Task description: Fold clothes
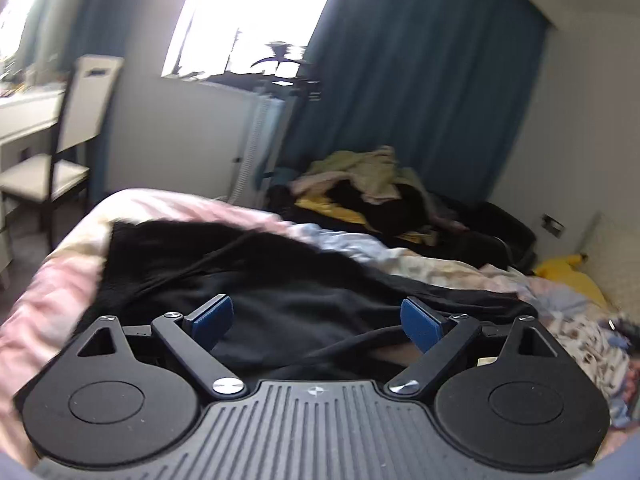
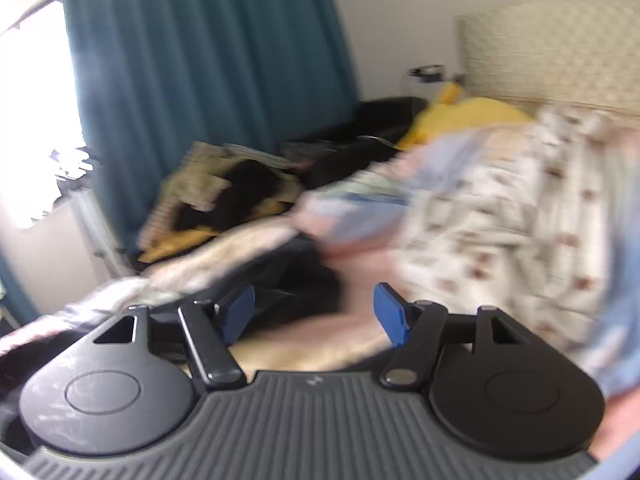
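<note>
Black fleece garment [image 1: 240, 276], crumpled and soft, is the landmark: it lies spread on the pink-and-cream patterned bedspread [image 1: 60, 280] of the bed, its long axis running from the bed's near left corner away to the right. The left tongs [image 1: 316, 318] hover right over its near edge, blue pads [image 1: 214, 316] parted wide and gripping nothing, with dark cloth filling the gap between them. From this side the garment lies straight ahead and just below.

The right tongs [image 2: 316, 314] are likewise released, empty. Their view is blurred, but the same dark garment [image 2: 296, 280] shows ahead and to the left of them, with bare bedspread under their right pad. Beyond the garment, against the teal curtain [image 1: 420, 80], sits a heap of unfolded clothes [image 1: 360, 184].

I judge the left tongs nearer and better placed to pinch an edge first; the right would need to shift leftward.
</note>
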`<state>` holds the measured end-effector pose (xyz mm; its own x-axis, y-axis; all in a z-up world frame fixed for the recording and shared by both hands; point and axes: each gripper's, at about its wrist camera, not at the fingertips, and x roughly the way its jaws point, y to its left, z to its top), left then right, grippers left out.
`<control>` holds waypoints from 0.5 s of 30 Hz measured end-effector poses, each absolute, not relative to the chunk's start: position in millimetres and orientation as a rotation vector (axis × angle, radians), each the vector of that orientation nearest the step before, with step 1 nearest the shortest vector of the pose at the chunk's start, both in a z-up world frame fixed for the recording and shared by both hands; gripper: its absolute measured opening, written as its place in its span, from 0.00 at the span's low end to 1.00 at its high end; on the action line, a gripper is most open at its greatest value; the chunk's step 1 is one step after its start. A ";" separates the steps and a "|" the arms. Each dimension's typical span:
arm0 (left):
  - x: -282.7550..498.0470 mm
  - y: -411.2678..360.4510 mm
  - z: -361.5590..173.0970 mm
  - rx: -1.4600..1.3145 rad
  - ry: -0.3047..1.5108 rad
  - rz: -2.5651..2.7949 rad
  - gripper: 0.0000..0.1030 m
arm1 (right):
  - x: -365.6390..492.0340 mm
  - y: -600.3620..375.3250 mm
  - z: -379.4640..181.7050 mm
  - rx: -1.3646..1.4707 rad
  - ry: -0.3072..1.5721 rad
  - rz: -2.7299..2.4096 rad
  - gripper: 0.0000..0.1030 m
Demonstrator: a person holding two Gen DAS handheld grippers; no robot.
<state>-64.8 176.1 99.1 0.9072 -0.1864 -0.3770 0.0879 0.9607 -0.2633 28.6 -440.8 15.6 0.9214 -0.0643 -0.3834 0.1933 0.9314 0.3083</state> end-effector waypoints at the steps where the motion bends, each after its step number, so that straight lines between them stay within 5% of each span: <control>1: -55.8 159.9 102.4 -0.228 0.404 -0.167 0.90 | 37.3 -427.5 23.9 0.347 0.371 -0.107 0.65; 15: 17.3 -2.1 76.9 -0.166 0.378 -0.338 0.91 | 42.9 -319.1 33.2 0.305 0.316 0.086 0.65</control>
<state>17.3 -2.1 76.9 0.8744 -0.3526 -0.3333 0.2914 0.9309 -0.2203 42.9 -319.1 33.2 0.9474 0.1305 -0.2923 -0.0357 0.9505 0.3087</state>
